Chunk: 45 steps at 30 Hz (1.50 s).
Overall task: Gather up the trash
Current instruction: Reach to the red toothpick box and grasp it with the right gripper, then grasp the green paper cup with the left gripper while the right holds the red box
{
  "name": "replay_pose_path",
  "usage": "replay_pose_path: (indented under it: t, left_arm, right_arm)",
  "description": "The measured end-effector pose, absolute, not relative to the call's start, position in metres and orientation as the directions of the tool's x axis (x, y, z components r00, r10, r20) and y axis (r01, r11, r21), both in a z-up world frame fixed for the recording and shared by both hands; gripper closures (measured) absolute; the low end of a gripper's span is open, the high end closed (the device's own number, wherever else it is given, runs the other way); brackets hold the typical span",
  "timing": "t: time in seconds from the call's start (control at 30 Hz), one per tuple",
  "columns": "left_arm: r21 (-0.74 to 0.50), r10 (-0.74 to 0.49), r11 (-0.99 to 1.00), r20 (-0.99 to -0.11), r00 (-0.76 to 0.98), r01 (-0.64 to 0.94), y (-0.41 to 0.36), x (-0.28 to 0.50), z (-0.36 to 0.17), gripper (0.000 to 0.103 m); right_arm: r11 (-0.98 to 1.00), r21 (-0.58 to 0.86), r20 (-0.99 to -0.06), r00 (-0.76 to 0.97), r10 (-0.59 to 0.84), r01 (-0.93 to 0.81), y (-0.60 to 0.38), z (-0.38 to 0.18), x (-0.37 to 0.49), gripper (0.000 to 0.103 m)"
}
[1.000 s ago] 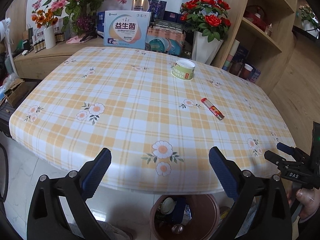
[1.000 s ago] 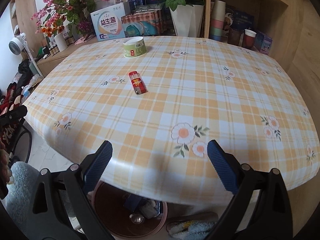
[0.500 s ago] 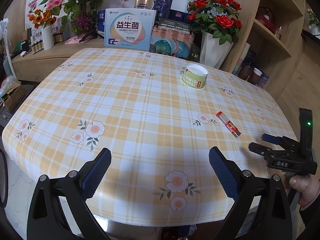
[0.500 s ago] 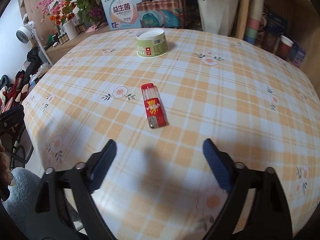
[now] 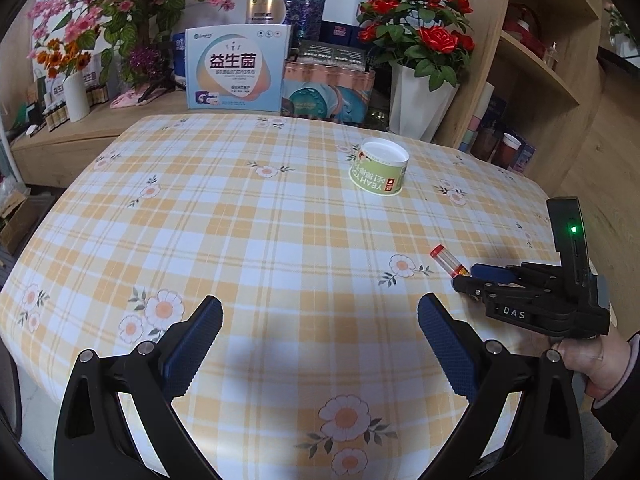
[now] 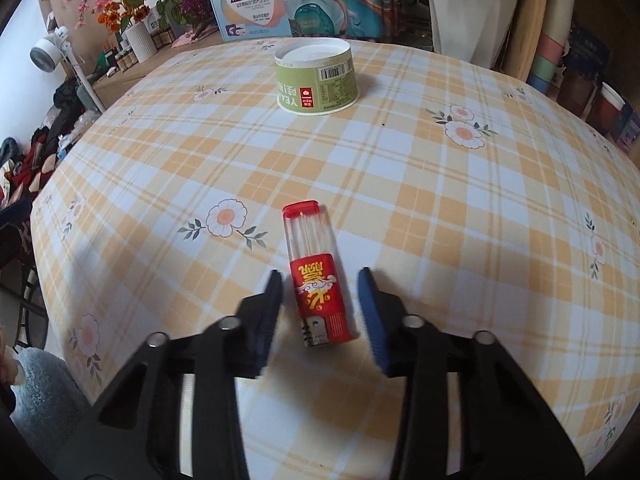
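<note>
A flat clear case with a red cap and red label point(image 6: 318, 276) lies on the plaid tablecloth point(image 6: 440, 208). My right gripper point(image 6: 320, 292) straddles its labelled end with the jaws closing; a thin gap shows on each side and the pads are not pressing. In the left wrist view the same case point(image 5: 446, 260) pokes out from the right gripper point(image 5: 464, 280), which a hand holds. A green paper tub point(image 6: 316, 80), point(image 5: 379, 168) stands upside down farther back. My left gripper point(image 5: 320, 332) hovers open over the near part of the table with nothing between its fingers.
Behind the table stand a white vase of red roses point(image 5: 420, 96), a pale blue box point(image 5: 238, 68) and a low wooden bench with a pink flower arrangement point(image 5: 120, 12). A wooden shelf unit point(image 5: 532, 72) rises at the right. Clothes and a small white fan point(image 6: 50, 54) are at the left.
Both grippers moved forward over the table, and the bin under its edge dropped out of view. The right gripper came down onto the red case and its jaws narrowed around it.
</note>
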<state>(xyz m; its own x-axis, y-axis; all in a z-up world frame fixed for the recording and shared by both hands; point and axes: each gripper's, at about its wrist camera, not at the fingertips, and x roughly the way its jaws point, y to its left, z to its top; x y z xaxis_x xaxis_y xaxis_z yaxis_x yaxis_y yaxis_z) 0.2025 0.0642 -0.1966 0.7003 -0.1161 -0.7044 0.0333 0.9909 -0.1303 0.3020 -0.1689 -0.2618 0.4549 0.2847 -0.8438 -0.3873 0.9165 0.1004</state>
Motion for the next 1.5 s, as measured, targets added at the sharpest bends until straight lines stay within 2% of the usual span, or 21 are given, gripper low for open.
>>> replay_pose_path:
  t: [0.1, 0.3, 0.5, 0.67, 1.0, 1.07, 1.1, 1.17, 1.5]
  left_arm:
    - [-0.126, -0.134, 0.99, -0.702, 0.7, 0.063, 0.055, 0.217, -0.196, 0.007]
    - [-0.141, -0.207, 0.978, -0.667, 0.716, 0.151, 0.035, 0.264, -0.193, 0.007]
    - [-0.059, -0.228, 0.966, -0.656, 0.719, 0.252, -0.001, 0.335, -0.196, 0.007]
    - [0.03, -0.182, 0.961, -0.682, 0.708, 0.276, -0.031, 0.403, -0.21, 0.007]
    - [0.024, -0.121, 0.976, -0.77, 0.627, 0.217, -0.047, 0.475, -0.244, 0.007]
    - [0.011, -0.108, 0.982, -0.787, 0.608, 0.19, -0.045, 0.482, -0.248, 0.007]
    - [0.009, -0.101, 0.984, -0.796, 0.597, 0.177, -0.044, 0.485, -0.25, 0.011]
    - [-0.001, -0.103, 0.985, -0.804, 0.585, 0.173, -0.043, 0.484, -0.252, 0.03]
    - [0.025, -0.175, 0.953, -0.765, 0.62, 0.301, -0.031, 0.405, -0.221, 0.03]
  right_arm:
    - [0.91, 0.099, -0.85, 0.441, 0.288, -0.404, -0.169, -0.261, 0.305, 0.076]
    - [0.931, 0.137, -0.805, 0.51, 0.303, -0.338, -0.202, -0.248, 0.308, 0.077]
    - [0.951, 0.164, -0.796, 0.535, 0.284, -0.261, -0.245, -0.245, 0.309, 0.077]
    - [0.957, 0.196, -0.784, 0.552, 0.283, -0.212, -0.274, -0.244, 0.305, 0.077]
    - [0.967, 0.222, -0.769, 0.587, 0.252, -0.124, -0.327, -0.238, 0.289, 0.077]
    - [0.967, 0.234, -0.769, 0.59, 0.247, -0.099, -0.337, -0.238, 0.284, 0.077]
    - [0.967, 0.236, -0.769, 0.591, 0.244, -0.092, -0.339, -0.237, 0.281, 0.077]
    - [0.969, 0.233, -0.768, 0.596, 0.237, -0.085, -0.342, -0.236, 0.277, 0.077]
    - [0.962, 0.259, -0.747, 0.615, 0.253, -0.081, -0.334, -0.227, 0.248, 0.077]
